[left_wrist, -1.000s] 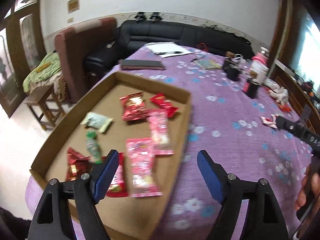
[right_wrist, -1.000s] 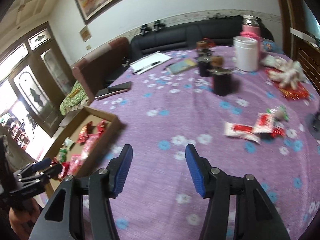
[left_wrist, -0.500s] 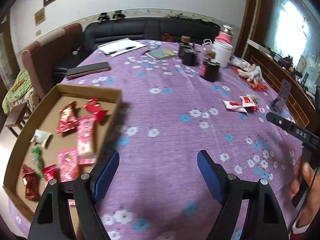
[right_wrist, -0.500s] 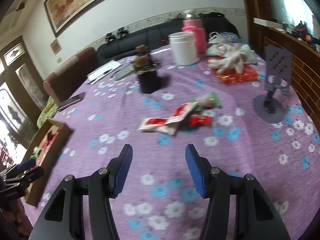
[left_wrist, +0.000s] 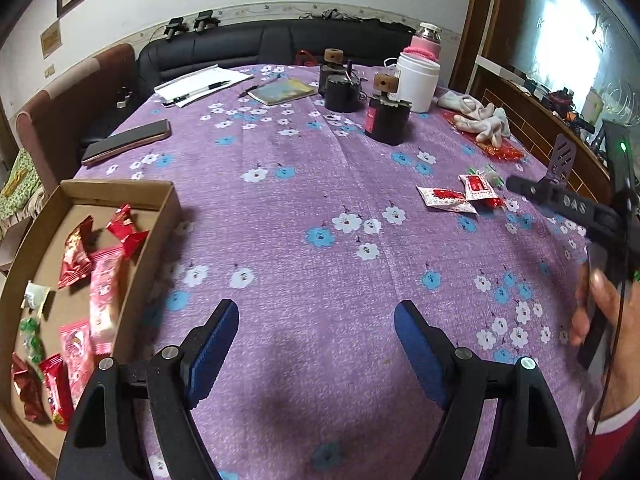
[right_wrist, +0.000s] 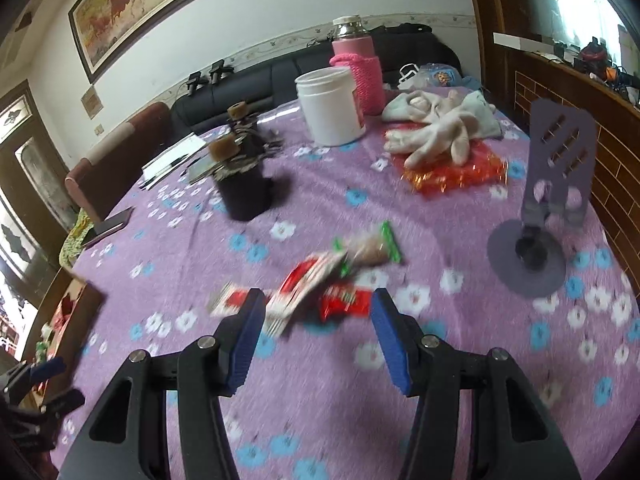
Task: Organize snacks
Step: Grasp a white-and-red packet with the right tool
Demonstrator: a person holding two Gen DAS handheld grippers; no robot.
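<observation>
Left gripper (left_wrist: 316,344): jaws apart, nothing between them, over bare purple bench (left_wrist: 312,208).
Right gripper (right_wrist: 318,336): jaws apart, empty, tips framing the loose snacks (right_wrist: 320,284).
Box (left_wrist: 160,224): at 9 o'clock in the left view, holding red, pink and green packets.
Loose snacks: at 2 o'clock in the left view, in a small heap well apart from the box.
Change: a second ago the left view sat over the box and the right view was far from the heap; both have swung toward it.
Meaning: judged a fresh pickup run; the right gripper looks about to take a packet.
</observation>
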